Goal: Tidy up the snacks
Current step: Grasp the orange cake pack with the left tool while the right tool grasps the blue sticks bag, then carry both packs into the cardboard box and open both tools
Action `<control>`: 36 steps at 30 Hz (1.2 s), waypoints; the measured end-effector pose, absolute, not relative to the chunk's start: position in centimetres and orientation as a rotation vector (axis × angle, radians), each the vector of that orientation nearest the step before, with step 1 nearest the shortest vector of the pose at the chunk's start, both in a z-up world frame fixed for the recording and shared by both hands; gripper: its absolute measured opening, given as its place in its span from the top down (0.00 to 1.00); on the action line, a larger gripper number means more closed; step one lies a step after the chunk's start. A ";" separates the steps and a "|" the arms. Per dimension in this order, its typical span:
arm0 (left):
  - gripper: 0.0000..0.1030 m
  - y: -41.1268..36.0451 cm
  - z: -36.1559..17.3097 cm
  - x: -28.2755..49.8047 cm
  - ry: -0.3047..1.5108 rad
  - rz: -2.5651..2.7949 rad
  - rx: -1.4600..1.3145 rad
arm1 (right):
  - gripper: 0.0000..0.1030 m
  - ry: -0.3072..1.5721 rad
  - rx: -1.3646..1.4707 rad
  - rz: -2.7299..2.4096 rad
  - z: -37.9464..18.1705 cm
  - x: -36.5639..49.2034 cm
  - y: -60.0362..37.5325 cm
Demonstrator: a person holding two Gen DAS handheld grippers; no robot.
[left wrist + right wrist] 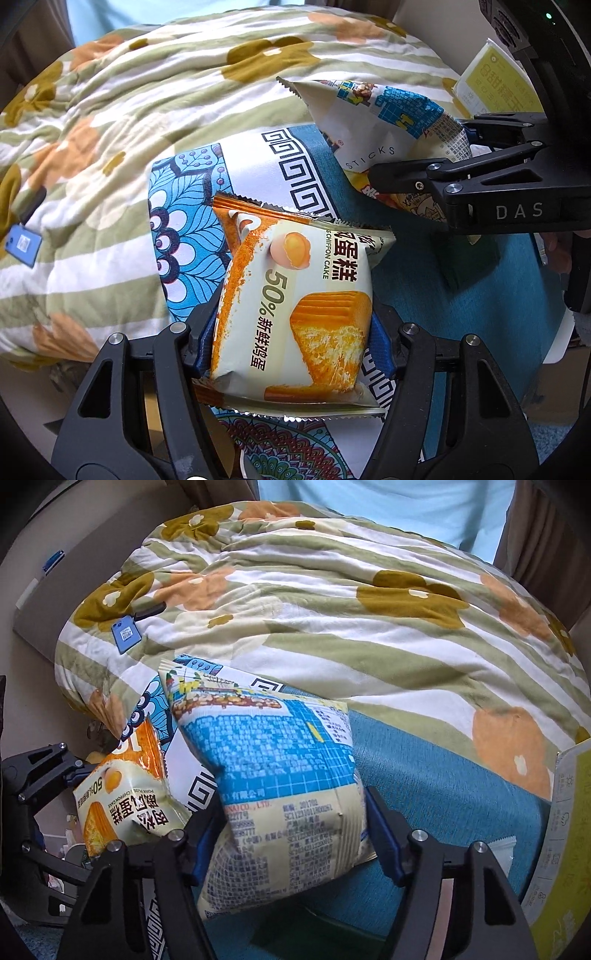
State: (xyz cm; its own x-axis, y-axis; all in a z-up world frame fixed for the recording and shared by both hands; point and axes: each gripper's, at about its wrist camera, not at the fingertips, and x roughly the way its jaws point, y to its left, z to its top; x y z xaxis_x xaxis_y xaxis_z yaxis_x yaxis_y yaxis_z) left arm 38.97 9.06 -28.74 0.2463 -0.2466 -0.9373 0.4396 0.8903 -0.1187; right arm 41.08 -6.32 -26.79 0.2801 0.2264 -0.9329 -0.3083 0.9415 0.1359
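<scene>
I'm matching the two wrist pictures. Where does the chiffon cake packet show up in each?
Left wrist view: the chiffon cake packet sits at lower centre, pinched in the left claw.
Right wrist view: the same packet is at the lower left edge, its print upside down.
Shared landmark: the floral quilt fills the top of both views.

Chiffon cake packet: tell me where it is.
Left wrist view, bottom centre: the chiffon cake packet sits between the left tongs, over the patterned blue cloth.

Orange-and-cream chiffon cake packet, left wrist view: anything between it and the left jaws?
Nothing visible. The orange-and-cream chiffon cake packet already sits between the left gripper jaws, blue pads against both its sides.
</scene>
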 end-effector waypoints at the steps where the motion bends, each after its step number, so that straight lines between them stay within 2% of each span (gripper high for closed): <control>1: 0.40 9.1 -28.6 38.9 1.236 -0.469 0.178 | 0.40 1.236 -0.069 0.358 -26.7 41.0 -6.3; 10: 0.40 8.9 -24.3 38.3 1.179 -0.449 0.142 | 0.42 1.182 0.000 0.321 -23.2 39.7 -7.3; 18: 0.40 5.8 -17.2 37.3 1.057 -0.436 0.105 | 0.42 1.025 0.065 0.251 -15.3 36.2 -11.1; 27: 0.40 -4.5 -9.2 33.9 0.912 -0.435 0.062 | 0.42 0.886 0.085 0.182 -7.4 30.6 -21.1; 36: 0.40 -17.9 -6.0 33.4 0.852 -0.443 0.035 | 0.42 0.777 0.049 0.113 -2.9 27.6 -33.7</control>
